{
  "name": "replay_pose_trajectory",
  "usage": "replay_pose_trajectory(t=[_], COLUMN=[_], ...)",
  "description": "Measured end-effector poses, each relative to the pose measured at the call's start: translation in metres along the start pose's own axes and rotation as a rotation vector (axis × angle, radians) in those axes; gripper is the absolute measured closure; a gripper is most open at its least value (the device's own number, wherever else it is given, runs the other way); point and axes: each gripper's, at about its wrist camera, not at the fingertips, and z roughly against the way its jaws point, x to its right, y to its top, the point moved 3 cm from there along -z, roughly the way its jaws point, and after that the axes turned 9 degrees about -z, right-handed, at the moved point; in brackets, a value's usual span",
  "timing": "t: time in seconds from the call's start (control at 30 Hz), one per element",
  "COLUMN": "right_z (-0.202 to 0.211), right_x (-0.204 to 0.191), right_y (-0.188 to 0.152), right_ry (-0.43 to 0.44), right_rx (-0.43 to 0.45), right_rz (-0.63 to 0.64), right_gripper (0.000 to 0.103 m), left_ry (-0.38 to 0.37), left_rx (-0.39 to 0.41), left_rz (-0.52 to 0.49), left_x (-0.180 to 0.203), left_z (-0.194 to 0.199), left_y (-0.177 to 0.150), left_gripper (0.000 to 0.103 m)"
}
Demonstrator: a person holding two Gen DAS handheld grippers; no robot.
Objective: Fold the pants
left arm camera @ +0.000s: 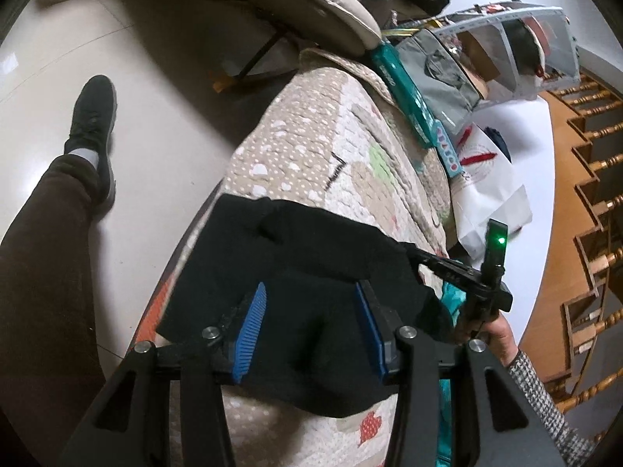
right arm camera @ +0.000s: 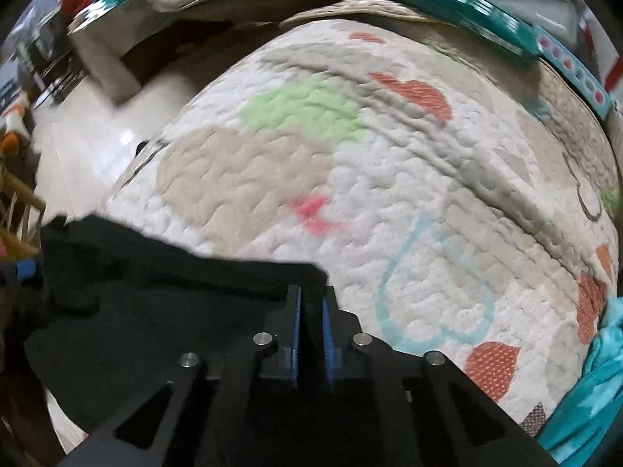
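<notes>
The black pants lie bunched on the quilted bed cover. My left gripper points down at them, its blue pads standing apart with a thick fold of the cloth bunched between them. To the right, a hand holds my right gripper, whose tip reaches the pants' far edge. In the right wrist view the right gripper is nearly closed on the corner of the pants, which spread left and under it. That view is blurred.
A person's leg and black shoe stand on the pale floor left of the bed. A beige cushion, teal boxes, bags and a clear bin crowd the bed's far end. Wooden railing runs along the right.
</notes>
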Motion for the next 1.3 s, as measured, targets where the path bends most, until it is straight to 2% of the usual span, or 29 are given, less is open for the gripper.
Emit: replay_pose_trajectory(t=[0.1,0.13,0.17,0.33,0.37,0.43,0.47,0.5,0.53,0.57,0.6,0.7,0.83,0.93,1.0,1.17,1.3], right_z=[0.004,0.005,0.004,0.006,0.008,0.011,0.015,0.021,0.018,0.024,0.027,0.028,0.034,0.03,0.021,-0.012,-0.047], right_x=[0.014,0.02,0.026,0.067,0.069,0.063,0.059,0.052,0.047,0.044,0.042,0.031,-0.024,-0.087,-0.132,-0.227,-0.271], right_y=[0.013,0.019,0.027,0.047,0.045,0.043,0.039,0.033,0.033,0.028,0.024,0.015,0.01,0.012,0.015,0.011,0.006], right_ry=[-0.032,-0.056,-0.11,-0.251,-0.255,-0.209,-0.171,-0.12,-0.103,-0.098,-0.094,-0.092,0.041,0.161,0.202,0.197,0.11], right_rx=[0.02,0.032,0.051,0.058,0.059,0.07,0.068,0.061,0.066,0.082,0.096,0.094,0.087,0.058,0.033,-0.028,-0.079], right_rz=[-0.041,-0.056,-0.062,-0.171,-0.174,-0.166,-0.162,-0.156,-0.154,-0.153,-0.155,-0.16,-0.078,0.035,0.137,0.408,0.583], right_gripper=[0.097,0.103,0.103,0.102,0.102,0.1,0.093,0.079,0.071,0.056,0.05,0.05,0.05,0.05,0.048,0.036,0.033], left_ry=[0.018,0.022,0.026,0.064,0.073,0.089,0.097,0.107,0.119,0.13,0.14,0.169,0.223,0.22,0.188,0.093,0.051], left_rx=[0.018,0.023,0.027,0.048,0.052,0.059,0.062,0.064,0.063,0.061,0.06,0.067,0.062,0.067,0.081,0.085,0.061], left_rz=[0.018,0.022,0.026,0.034,0.035,0.04,0.042,0.041,0.036,0.031,0.025,0.009,0.058,0.117,0.166,0.239,0.241], left_x=[-0.005,-0.006,-0.008,-0.013,-0.014,-0.016,-0.016,-0.016,-0.015,-0.014,-0.012,-0.008,-0.018,-0.029,-0.037,-0.046,-0.044], left_z=[0.004,0.005,0.007,0.016,0.017,0.02,0.022,0.023,0.025,0.025,0.026,0.028,0.032,0.035,0.04,0.037,0.028], left_y=[0.005,0.006,0.007,0.012,0.013,0.015,0.016,0.016,0.016,0.016,0.015,0.014,0.012,0.004,-0.005,-0.023,-0.033], left_gripper=[0.058,0.058,0.058,0.058,0.058,0.058,0.058,0.058,0.058,0.057,0.057,0.057,0.056,0.056,0.056,0.054,0.054])
